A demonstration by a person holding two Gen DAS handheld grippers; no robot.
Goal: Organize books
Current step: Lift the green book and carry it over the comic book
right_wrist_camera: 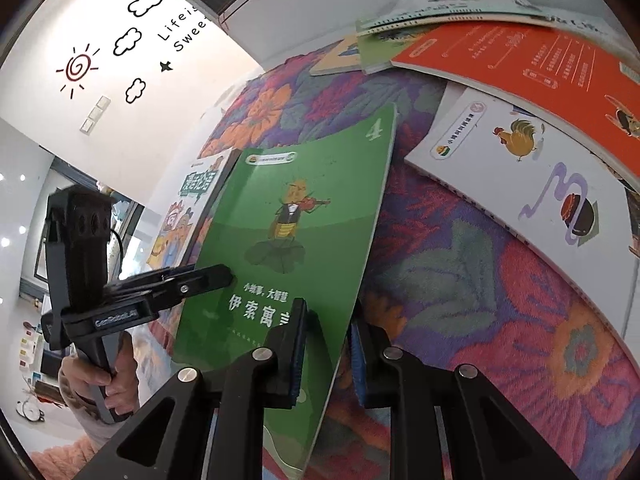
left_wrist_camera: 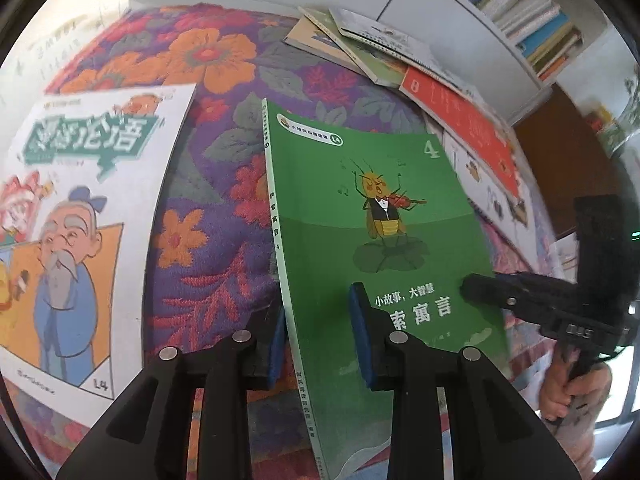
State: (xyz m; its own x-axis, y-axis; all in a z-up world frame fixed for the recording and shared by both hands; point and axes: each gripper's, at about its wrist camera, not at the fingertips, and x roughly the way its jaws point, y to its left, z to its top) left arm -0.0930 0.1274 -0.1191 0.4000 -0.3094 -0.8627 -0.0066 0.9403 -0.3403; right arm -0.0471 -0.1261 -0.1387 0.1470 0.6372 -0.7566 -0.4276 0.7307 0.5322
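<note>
Early in the job, by the look of it. Green book (left_wrist_camera: pixel 384 216), cricket with a violin on the cover and a "4" in the corner, held up off the floral cloth (left_wrist_camera: pixel 208 200) between both tools. Left gripper (left_wrist_camera: pixel 322 332) clamped on the lower spine edge, blue pads either side of the cover. Right gripper (right_wrist_camera: pixel 326 356) clamped on the opposite lower edge, jaws nearly together on the thin book. Cover bowed slightly between the two grips.

Still to sort: loose heap of books (left_wrist_camera: pixel 360 44) fanned at the far side of the cloth, an orange book (right_wrist_camera: pixel 540 76) overlapping a white book with a rooster (right_wrist_camera: pixel 520 176) nearer the right tool. Comic book with a bearded old man (left_wrist_camera: pixel 76 216) lying flat by itself, well apart from the heap; possibly the start of a tidy pile, though not certain.

White bookshelf (left_wrist_camera: pixel 520 12) behind the heap already packed with upright spines. Likely remainder: set the green book down on a pile or shelve it, then work through the heap one by one.
</note>
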